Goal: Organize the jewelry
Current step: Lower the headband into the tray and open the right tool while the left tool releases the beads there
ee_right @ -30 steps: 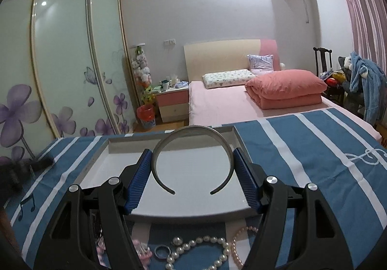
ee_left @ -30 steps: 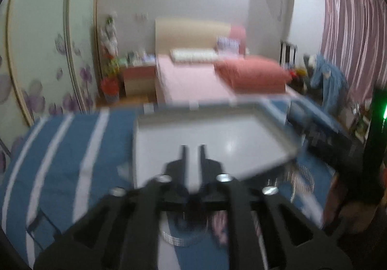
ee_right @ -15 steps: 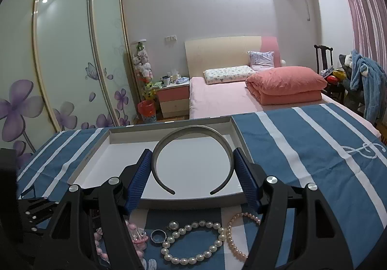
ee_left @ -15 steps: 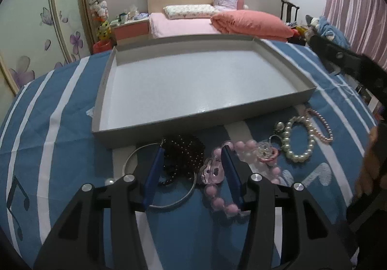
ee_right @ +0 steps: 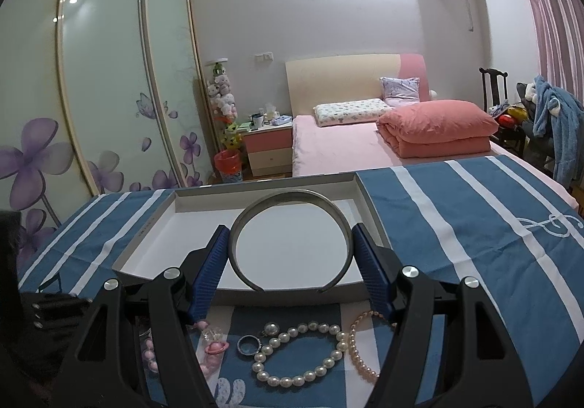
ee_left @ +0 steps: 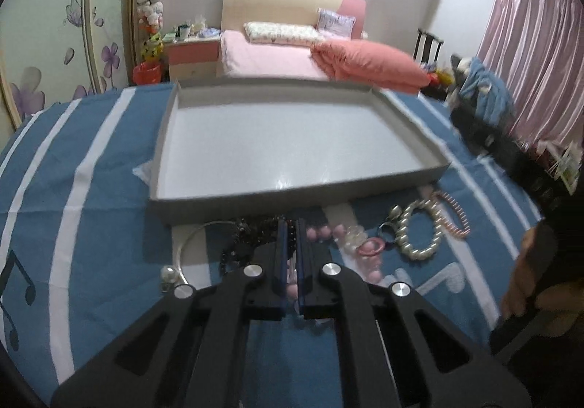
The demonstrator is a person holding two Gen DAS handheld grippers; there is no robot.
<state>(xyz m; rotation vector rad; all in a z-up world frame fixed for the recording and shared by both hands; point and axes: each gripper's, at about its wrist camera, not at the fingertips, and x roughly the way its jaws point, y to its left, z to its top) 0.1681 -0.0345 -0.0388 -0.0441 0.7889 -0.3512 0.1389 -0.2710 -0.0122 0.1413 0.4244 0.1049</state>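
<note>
A shallow white tray (ee_left: 292,189) (ee_right: 146,229) lies on the blue striped cloth. My right gripper (ee_right: 292,238) is shut on a grey headband (ee_right: 290,196), held over the tray's near edge. My left gripper (ee_left: 291,225) is nearly shut over the dark bead bracelet (ee_left: 248,240) in front of the tray; whether it grips something is unclear. Beside it lie a thin silver hoop (ee_left: 189,247), pink beads (ee_left: 368,247), a white pearl bracelet (ee_left: 416,236) (ee_right: 303,357), a pink pearl strand (ee_left: 456,218) (ee_right: 359,353) and a small ring (ee_right: 249,344).
The blue striped cloth (ee_right: 474,225) covers the table. Behind it are a pink bed (ee_right: 346,148), a nightstand (ee_right: 268,148), sliding wardrobe doors (ee_right: 109,97) at left, and a chair with clothes (ee_right: 547,130) at right.
My left gripper's fingers have closed from wide open to nearly shut over the dark beads. My right gripper has kept hold of the headband, almost still.
</note>
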